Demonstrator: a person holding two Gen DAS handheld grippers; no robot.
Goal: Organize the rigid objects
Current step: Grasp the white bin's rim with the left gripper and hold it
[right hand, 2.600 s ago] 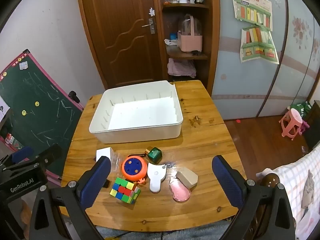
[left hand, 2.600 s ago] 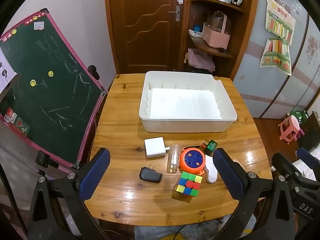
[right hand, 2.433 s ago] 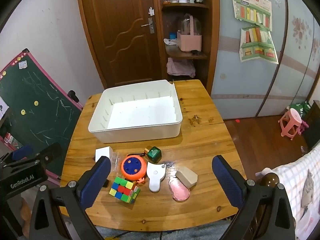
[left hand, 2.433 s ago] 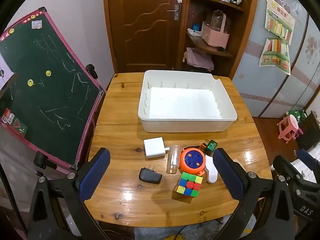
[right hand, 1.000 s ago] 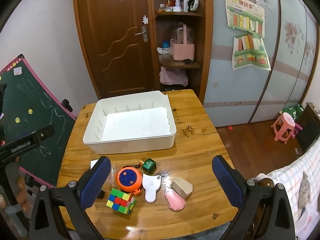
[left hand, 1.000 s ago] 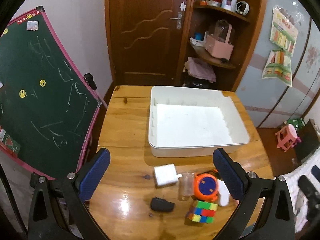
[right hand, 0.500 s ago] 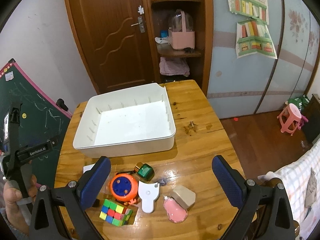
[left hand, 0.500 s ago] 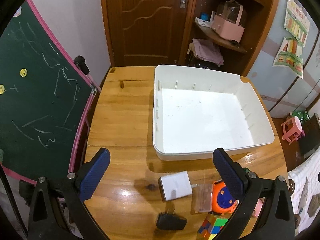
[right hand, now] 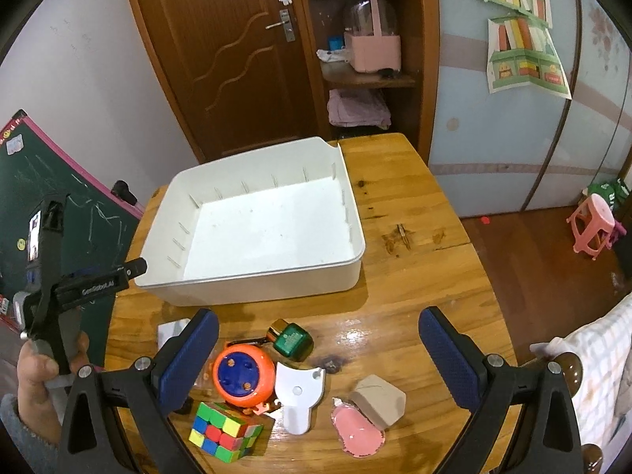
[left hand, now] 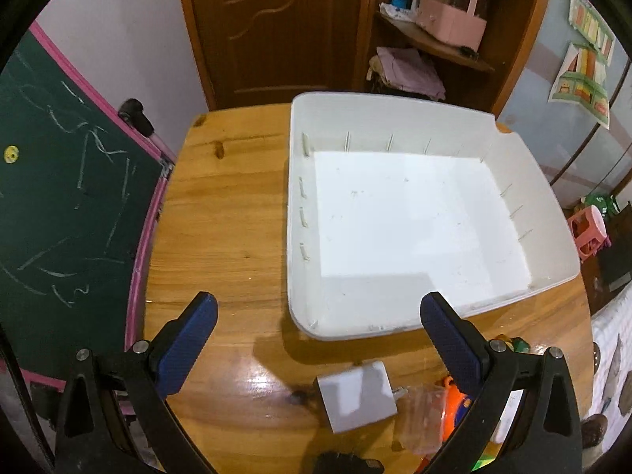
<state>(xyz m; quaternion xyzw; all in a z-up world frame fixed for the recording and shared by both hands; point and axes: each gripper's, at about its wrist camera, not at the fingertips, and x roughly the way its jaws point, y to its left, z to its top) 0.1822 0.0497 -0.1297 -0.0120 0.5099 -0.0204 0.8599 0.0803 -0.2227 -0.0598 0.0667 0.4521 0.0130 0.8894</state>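
Hovering over the wooden table (left hand: 221, 213) with both grippers spread wide, nothing held in either. Left gripper (left hand: 318, 339) up above the near-left corner of the white bin (left hand: 294, 213), white charger block (left hand: 355, 397) lying just below between its fingers, clear plastic piece (left hand: 418, 418) touching it on the right. Right gripper (right hand: 318, 355) over the clutter in front of the bin: orange round toy (right hand: 243, 375), green cube bottle (right hand: 291, 337) just behind it, Rubik's cube (right hand: 223, 430) at the near edge, white flat tool (right hand: 298, 399), beige block (right hand: 379, 401) resting on a pink scalloped disc (right hand: 359, 432). Everything outside the bin, bin floor bare. Green chalkboard (left hand: 59, 197) leaning beside the table on the left.
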